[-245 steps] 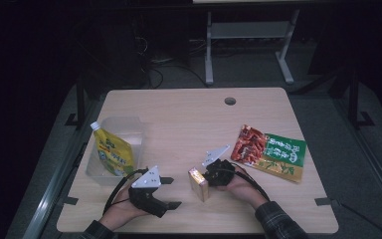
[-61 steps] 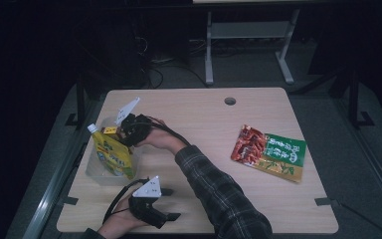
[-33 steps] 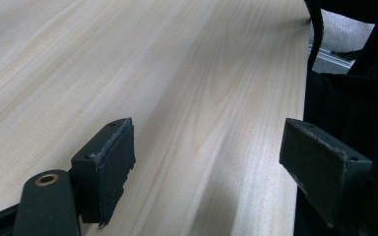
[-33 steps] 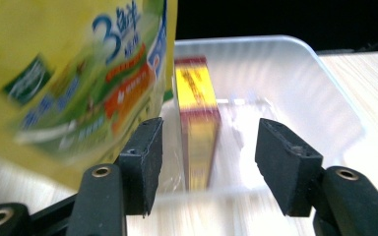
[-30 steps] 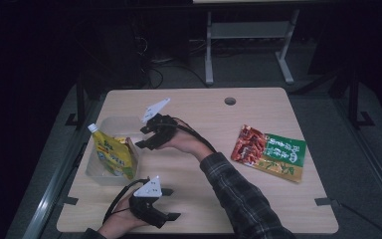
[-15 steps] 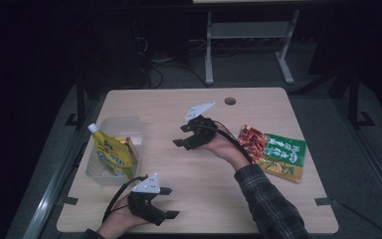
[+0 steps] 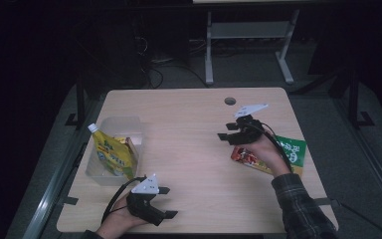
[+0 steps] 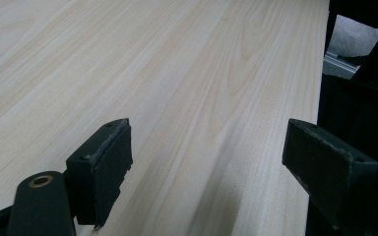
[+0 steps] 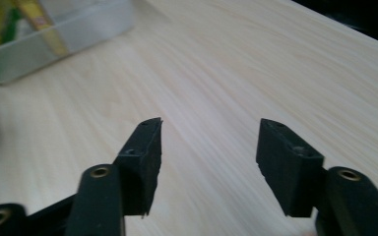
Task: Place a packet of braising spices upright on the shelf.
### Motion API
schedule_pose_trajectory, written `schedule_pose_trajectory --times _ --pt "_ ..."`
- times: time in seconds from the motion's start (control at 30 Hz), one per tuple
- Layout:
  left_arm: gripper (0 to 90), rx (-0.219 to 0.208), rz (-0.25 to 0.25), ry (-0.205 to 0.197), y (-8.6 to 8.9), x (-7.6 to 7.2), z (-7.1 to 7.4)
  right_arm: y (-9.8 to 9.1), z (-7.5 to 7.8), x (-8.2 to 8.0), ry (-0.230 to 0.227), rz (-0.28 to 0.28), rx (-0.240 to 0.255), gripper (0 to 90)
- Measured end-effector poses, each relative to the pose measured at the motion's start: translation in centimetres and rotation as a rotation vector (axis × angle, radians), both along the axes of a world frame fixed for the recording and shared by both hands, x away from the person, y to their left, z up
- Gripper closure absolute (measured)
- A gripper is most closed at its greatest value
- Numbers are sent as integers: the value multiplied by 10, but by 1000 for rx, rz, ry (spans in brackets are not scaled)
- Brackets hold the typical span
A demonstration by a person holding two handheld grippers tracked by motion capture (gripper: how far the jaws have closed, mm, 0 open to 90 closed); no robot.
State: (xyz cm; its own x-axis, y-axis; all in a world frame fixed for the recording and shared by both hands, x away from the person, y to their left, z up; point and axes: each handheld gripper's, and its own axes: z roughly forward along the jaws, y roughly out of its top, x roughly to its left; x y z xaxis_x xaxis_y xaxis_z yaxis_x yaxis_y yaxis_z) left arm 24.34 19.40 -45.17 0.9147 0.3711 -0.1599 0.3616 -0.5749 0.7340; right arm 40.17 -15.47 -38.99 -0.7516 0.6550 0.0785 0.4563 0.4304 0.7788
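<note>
Snack packets (image 7: 283,154), one red and one green, lie side by side near the right edge of the wooden table (image 7: 189,114) in the high view, partly under the person's right hand. That hand holds the right gripper (image 7: 227,135) just left of the packets, its jaws spread apart with nothing between them, pointing toward the table's middle; a grey three-cornered plate sits on top and a cable runs back along a plaid sleeve (image 7: 298,204). On the left side stands a clear plastic box (image 7: 124,127) with a yellow-green pouch (image 7: 110,155) with a white cap leaning in it and a smaller yellow item behind the pouch. Near the front edge, the left gripper (image 7: 166,201) rests in the person's left hand, jaws wide apart and empty, well apart from the box. In the left gripper view, the two black jaws stand wide open over bare wood grain, and the table's edge shows at the right with dark floor beyond. In the right gripper view, the jaws are likewise parted and hold nothing, above bare table; the clear box (image 9: 64,37) appears blurred at the upper left with yellow and green packaging inside it.
</note>
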Motion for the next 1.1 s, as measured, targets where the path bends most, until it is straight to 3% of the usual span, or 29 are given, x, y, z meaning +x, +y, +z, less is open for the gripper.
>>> schedule_pose_trajectory --times 0.07,0.23,0.27,0.3,0.37,0.5,0.63,0.77,1.0,1.1 --pt "183 -3 7 4 1 0 -1 -22 -5 1 6 -84 -18 506" --pt "184 1 6 8 0 0 -2 -46 -18 0 12 -173 -44 576" --pt "184 3 4 8 0 0 -2 -57 -25 3 6 -223 -71 653" --pt "184 3 2 7 -1 0 -2 -57 -25 3 6 -223 -71 653" --pt "185 4 0 9 -2 0 -2 -74 -32 9 7 -309 -86 771" --pt "187 3 -1 8 -1 0 -2 -95 -43 15 3 -385 -82 853" --pt "188 3 -1 10 -1 0 -3 -105 -54 18 6 -429 -95 898" --pt "190 5 -8 7 -3 0 -2 -113 -72 24 -2 -488 -67 900" --pt "195 -1 -8 9 -2 0 -2 -111 -88 29 5 -508 -76 900" --pt "197 -1 -11 10 -2 -1 -2 -108 -91 29 -22 -506 -104 900"
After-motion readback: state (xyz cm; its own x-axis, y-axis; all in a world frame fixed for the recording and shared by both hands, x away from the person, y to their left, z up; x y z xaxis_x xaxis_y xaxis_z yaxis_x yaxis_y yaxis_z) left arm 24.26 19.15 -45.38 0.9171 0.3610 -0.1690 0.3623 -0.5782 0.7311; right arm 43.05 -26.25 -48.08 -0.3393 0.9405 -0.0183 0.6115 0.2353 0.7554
